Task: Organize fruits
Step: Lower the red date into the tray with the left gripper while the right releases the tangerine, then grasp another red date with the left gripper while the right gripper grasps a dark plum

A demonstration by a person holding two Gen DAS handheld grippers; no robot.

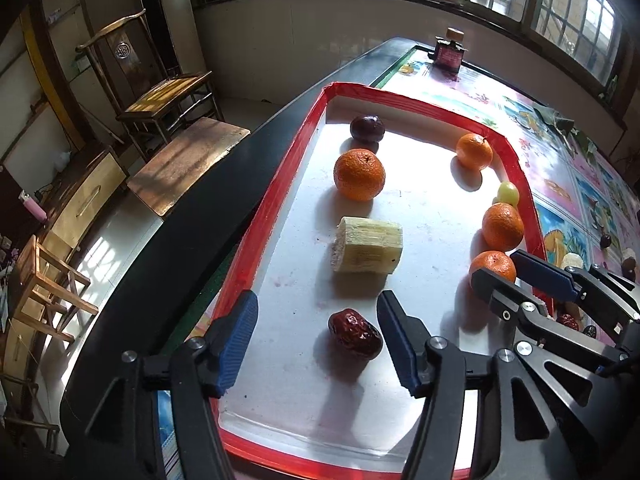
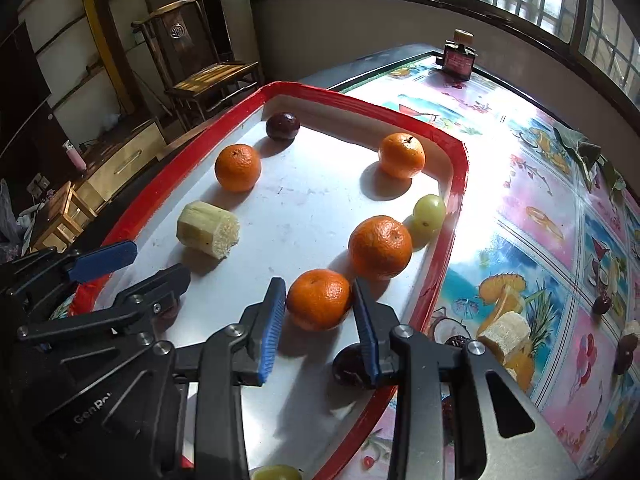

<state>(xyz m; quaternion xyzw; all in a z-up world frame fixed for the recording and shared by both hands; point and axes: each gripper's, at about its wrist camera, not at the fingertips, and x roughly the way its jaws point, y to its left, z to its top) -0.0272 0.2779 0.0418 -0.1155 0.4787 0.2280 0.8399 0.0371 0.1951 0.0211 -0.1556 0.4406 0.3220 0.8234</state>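
Observation:
A red-rimmed white tray point(image 1: 280, 184) point(image 2: 456, 184) holds several oranges, a dark plum point(image 1: 367, 129) point(image 2: 282, 125), a sugarcane piece point(image 1: 368, 245) point(image 2: 209, 229), a green grape point(image 1: 508, 193) point(image 2: 429, 213) and a red date point(image 1: 354, 333). My left gripper point(image 1: 316, 340) is open, its fingers either side of the date. My right gripper point(image 2: 320, 312) point(image 1: 516, 276) is open around the nearest orange point(image 2: 318, 299) point(image 1: 493, 266), pads close to it on both sides. A dark fruit point(image 2: 347, 367) lies under the right finger.
Loose fruit lies on the flowered tablecloth right of the tray: a sugarcane piece point(image 2: 505, 334) and dark plums point(image 2: 601, 304). A dark bottle point(image 2: 460, 56) stands at the table's far end. Wooden chairs point(image 1: 160, 96) stand left of the table. A grape point(image 2: 276, 472) is at the bottom edge.

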